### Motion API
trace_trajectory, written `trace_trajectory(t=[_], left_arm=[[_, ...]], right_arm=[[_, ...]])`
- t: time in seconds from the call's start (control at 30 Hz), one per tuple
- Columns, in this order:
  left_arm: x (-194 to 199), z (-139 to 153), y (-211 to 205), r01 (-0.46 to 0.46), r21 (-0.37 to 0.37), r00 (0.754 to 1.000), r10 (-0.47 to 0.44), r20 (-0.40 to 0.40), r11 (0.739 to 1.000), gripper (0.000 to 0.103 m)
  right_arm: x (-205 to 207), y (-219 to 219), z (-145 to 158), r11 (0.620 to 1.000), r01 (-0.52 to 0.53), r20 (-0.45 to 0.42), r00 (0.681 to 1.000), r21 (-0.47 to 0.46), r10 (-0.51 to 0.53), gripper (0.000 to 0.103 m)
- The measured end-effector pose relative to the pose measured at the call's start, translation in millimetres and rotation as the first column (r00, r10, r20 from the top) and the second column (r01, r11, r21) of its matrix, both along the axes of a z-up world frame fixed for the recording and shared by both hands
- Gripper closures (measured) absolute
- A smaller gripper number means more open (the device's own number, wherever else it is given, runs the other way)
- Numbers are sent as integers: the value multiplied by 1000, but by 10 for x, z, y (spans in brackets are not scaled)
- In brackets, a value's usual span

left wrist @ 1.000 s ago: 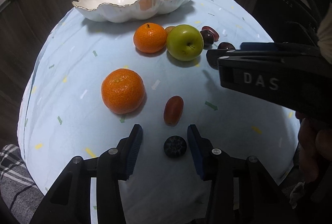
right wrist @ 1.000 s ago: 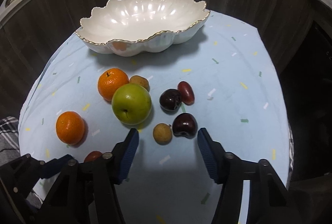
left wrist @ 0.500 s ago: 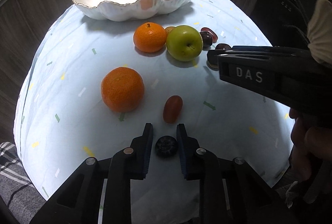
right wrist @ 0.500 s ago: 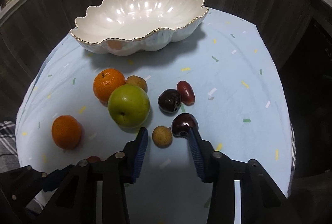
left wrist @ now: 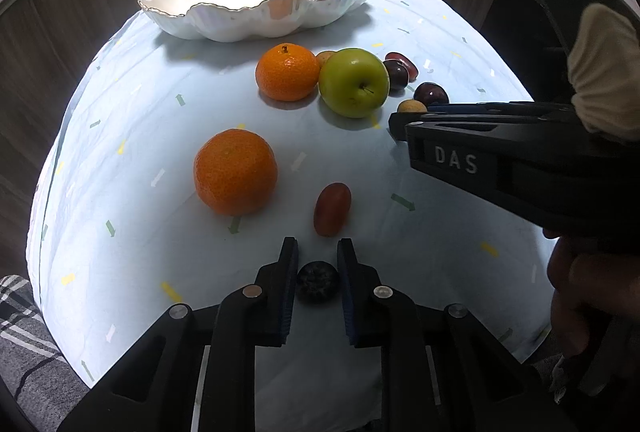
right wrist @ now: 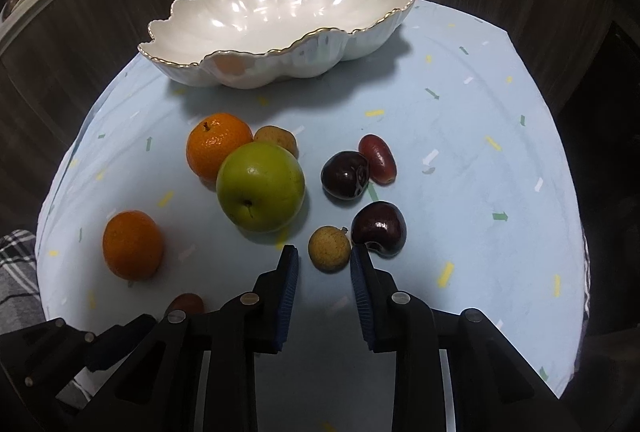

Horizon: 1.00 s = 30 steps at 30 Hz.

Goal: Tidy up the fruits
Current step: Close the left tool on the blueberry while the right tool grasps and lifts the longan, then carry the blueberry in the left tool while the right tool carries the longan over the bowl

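A white scalloped bowl with a gold rim stands empty at the back of the table. My left gripper is shut on a small dark berry; a red grape and an orange lie just ahead of it. The jaws of my right gripper are closing around a small tan round fruit, with a gap still showing at the left pad. A dark cherry touches the right fingertip. A green apple, a second orange and another cherry lie beyond.
A pale blue cloth with small arrow marks covers the round table. Dark wood panelling rises behind the bowl. A plaid fabric lies past the table's left edge. A hand holds the right gripper's body.
Both grippers' jaws have narrowed. The left pair has closed onto the dark berry. The right pair has come in around the tan fruit, and the right gripper edged slightly forward.
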<state>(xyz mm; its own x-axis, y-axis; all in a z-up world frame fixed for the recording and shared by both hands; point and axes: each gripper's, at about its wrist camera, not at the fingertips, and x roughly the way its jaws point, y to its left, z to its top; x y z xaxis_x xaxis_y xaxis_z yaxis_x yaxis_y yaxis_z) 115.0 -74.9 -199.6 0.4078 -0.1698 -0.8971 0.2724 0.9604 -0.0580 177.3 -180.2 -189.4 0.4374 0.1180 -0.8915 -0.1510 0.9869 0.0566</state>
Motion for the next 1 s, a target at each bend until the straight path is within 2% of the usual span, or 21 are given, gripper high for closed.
trace_trajectory(t=[0.1,0.4,1.0], left_arm=[[3,-1,13,-2,-7,1000,2,-2,1000,82],[-6,22,29,-1,-5,1000,1,-3,1000,83],[-102,390,152,-45,4,995,44,88,999,83]], right_arm=[[2,0,-18,1000,2,0,1000,0,-2,80],[-44,-13,22,1000,6,4,1000,1,-6,80],[-360,-32,484,1000,19,83,996,22,-21,80]])
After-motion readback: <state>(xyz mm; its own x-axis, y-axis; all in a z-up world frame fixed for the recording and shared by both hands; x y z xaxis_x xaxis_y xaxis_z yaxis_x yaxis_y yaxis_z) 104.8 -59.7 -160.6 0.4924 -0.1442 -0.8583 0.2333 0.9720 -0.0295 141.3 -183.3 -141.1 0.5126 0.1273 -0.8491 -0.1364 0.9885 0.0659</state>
